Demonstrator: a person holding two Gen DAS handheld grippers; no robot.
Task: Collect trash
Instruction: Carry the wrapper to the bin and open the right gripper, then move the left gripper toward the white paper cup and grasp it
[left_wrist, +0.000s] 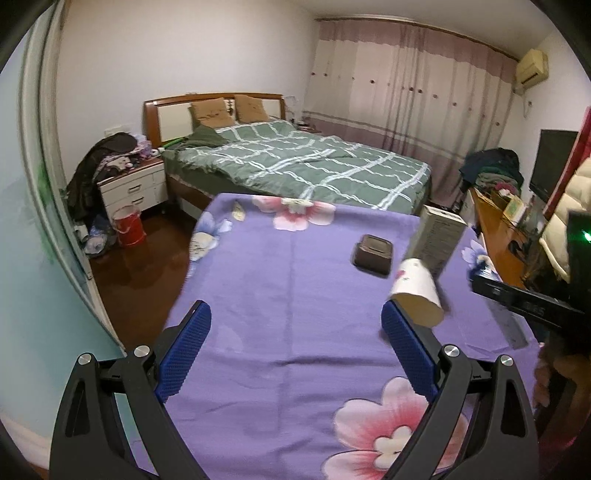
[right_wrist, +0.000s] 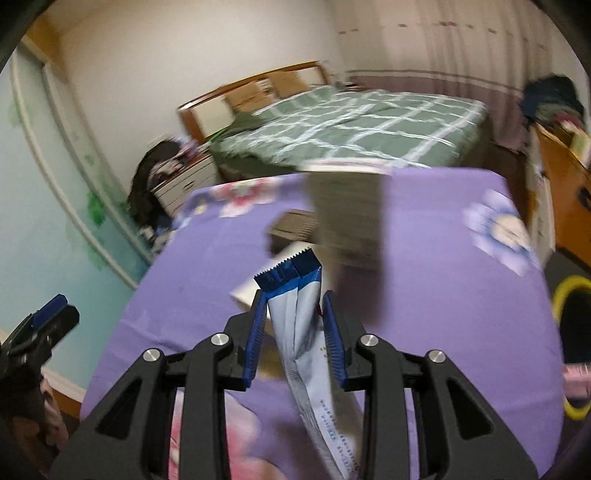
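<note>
My left gripper (left_wrist: 295, 310) hangs open over the purple flowered cloth (left_wrist: 288, 280), nothing between its blue pads. A white paper cup (left_wrist: 413, 291) lies on its side just beyond the right fingertip. Behind the cup a tall beige box (left_wrist: 437, 240) stands upright, with a dark brown container (left_wrist: 373, 254) to its left. In the right wrist view my right gripper (right_wrist: 295, 302) is shut on a blue and silver wrapper (right_wrist: 295, 295), lifted above the cloth. The wrapper's toothed end sticks out past the pads. This view is blurred by motion. The box (right_wrist: 347, 214) shows as a smear.
A bed with a green checked quilt (left_wrist: 295, 162) lies beyond the table. A nightstand (left_wrist: 133, 188) and a red bucket (left_wrist: 127, 227) stand at the left. A wooden cabinet (left_wrist: 495, 236) runs along the right. A black bin with a yellow rim (right_wrist: 572, 295) sits off the table's right edge.
</note>
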